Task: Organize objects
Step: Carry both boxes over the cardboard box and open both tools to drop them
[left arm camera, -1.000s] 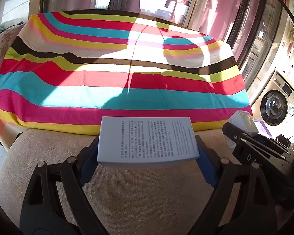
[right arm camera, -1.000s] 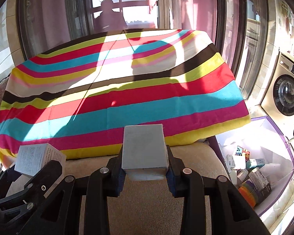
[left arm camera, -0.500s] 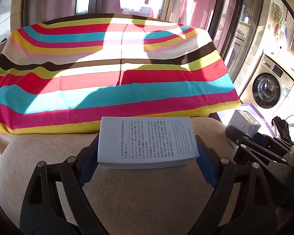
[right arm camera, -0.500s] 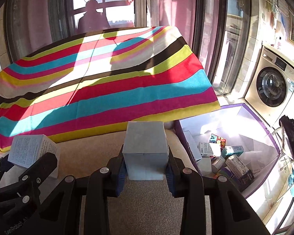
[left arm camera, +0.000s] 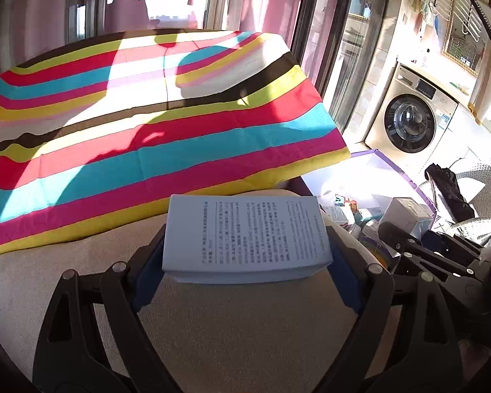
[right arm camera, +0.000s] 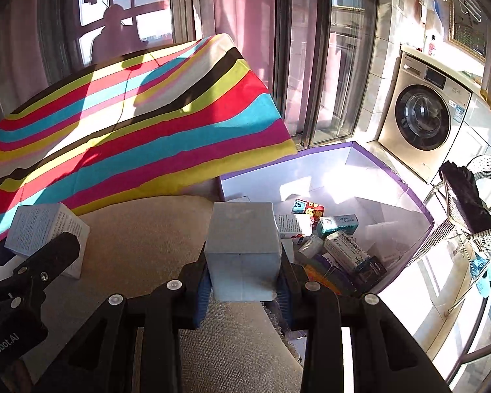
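Observation:
My left gripper (left arm camera: 245, 258) is shut on a wide white box with printed text (left arm camera: 245, 232), held flat between the blue pads above the beige cushion (left arm camera: 212, 327). The right gripper (right arm camera: 244, 278) is shut on a plain grey-white carton (right arm camera: 242, 245), which hangs over the cushion's right end beside the purple-edged storage box (right arm camera: 389, 170). That storage box holds several small packages (right arm camera: 340, 245). In the right wrist view the left gripper's printed box (right arm camera: 45, 229) shows at the far left. In the left wrist view the right gripper's carton (left arm camera: 406, 216) shows at the right.
A striped cushion in red, cyan, yellow and brown (left arm camera: 147, 131) leans behind the seat. A washing machine (right arm camera: 422, 114) stands at the right wall. A wicker chair (right arm camera: 474, 222) with a dark item on it sits right of the storage box. Glass doors rise behind.
Both grippers have swung to the right with their boxes still held. The storage box has come into view of the left wrist and now sits just past the right gripper's carton.

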